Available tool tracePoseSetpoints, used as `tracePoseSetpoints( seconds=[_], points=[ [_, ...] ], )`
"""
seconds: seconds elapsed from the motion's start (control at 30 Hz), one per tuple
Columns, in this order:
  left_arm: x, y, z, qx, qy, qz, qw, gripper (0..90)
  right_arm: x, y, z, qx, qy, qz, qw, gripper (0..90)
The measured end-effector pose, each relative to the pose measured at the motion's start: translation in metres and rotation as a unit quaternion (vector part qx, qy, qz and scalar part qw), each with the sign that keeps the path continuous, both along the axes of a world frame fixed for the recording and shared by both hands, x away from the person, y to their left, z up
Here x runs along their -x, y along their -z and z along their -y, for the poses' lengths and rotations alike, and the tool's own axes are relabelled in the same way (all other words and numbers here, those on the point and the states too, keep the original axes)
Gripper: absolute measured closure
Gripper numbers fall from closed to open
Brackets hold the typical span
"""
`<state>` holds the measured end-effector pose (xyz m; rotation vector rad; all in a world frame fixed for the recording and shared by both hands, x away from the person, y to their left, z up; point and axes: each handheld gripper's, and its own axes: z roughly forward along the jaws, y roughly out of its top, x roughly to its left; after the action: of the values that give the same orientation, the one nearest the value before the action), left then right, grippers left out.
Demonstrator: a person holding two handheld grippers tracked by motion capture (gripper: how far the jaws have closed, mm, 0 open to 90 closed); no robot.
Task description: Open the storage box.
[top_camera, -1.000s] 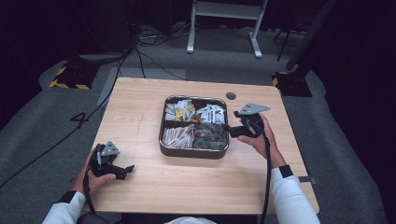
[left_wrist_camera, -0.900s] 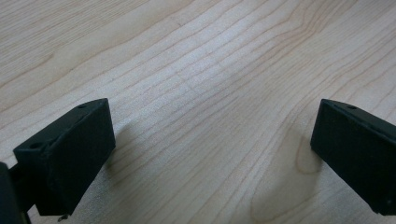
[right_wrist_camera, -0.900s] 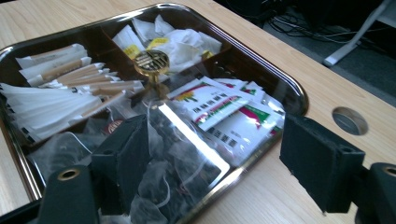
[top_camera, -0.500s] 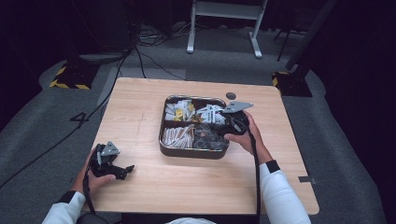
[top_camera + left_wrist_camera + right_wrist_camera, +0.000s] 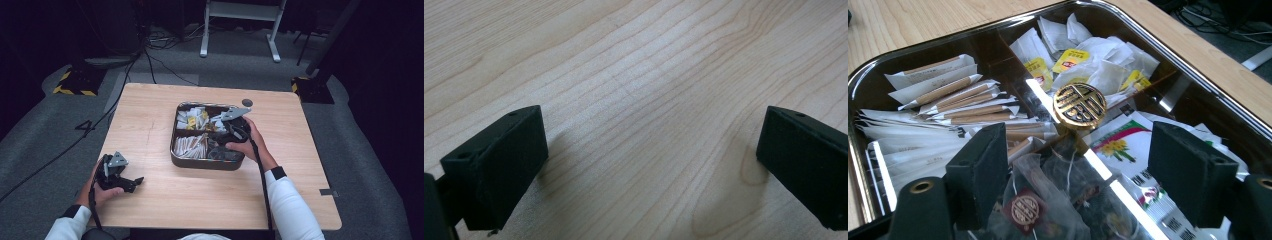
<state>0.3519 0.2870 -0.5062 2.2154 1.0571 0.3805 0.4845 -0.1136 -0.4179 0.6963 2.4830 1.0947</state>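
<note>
Right tool (image 5: 1073, 165) open above lid knob (image 5: 1079, 105)

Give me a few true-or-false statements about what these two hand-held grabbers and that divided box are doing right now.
1. The right gripper is over the box. True.
2. The left gripper grips a tea bag. False: its jaws are open over bare table.
3. The box has a round gold knob at its centre. True.
4. The right gripper is shut on the knob. False: its jaws stand open, short of it.
5. Paper sticks fill one compartment. True.
</note>
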Motion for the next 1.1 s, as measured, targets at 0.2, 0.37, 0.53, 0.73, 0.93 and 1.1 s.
tracePoseSetpoints(
  seconds=[0.2,0.37,0.53,0.73,0.93,1.1],
  points=[
    [0.000,0.000,0.000,0.001,-0.002,0.000,1.0000,0.4,-0.006,0.005,-0.011,0.008,-0.002,-0.004,1.0000,26.2],
    [0.000,0.000,0.000,0.000,-0.001,0.000,1.0000,0.4,-0.014,0.007,-0.015,0.010,0.009,-0.010,0.9999,26.2],
    [0.001,0.000,0.000,0.000,-0.003,0.001,1.0000,0.4,-0.020,0.012,-0.020,0.019,0.011,-0.019,0.9996,26.3],
    [0.001,0.000,0.000,0.000,-0.003,0.001,1.0000,0.5,-0.026,0.017,-0.026,0.023,0.012,-0.028,0.9993,26.5],
    [0.001,0.000,0.000,0.000,-0.004,0.000,1.0000,0.5,-0.030,0.019,-0.029,0.016,0.020,-0.031,0.9992,32.6],
    [0.001,0.000,0.000,0.002,-0.005,-0.001,1.0000,0.5,-0.034,0.021,-0.031,0.000,0.021,-0.041,0.9989,44.5]
  ],
)
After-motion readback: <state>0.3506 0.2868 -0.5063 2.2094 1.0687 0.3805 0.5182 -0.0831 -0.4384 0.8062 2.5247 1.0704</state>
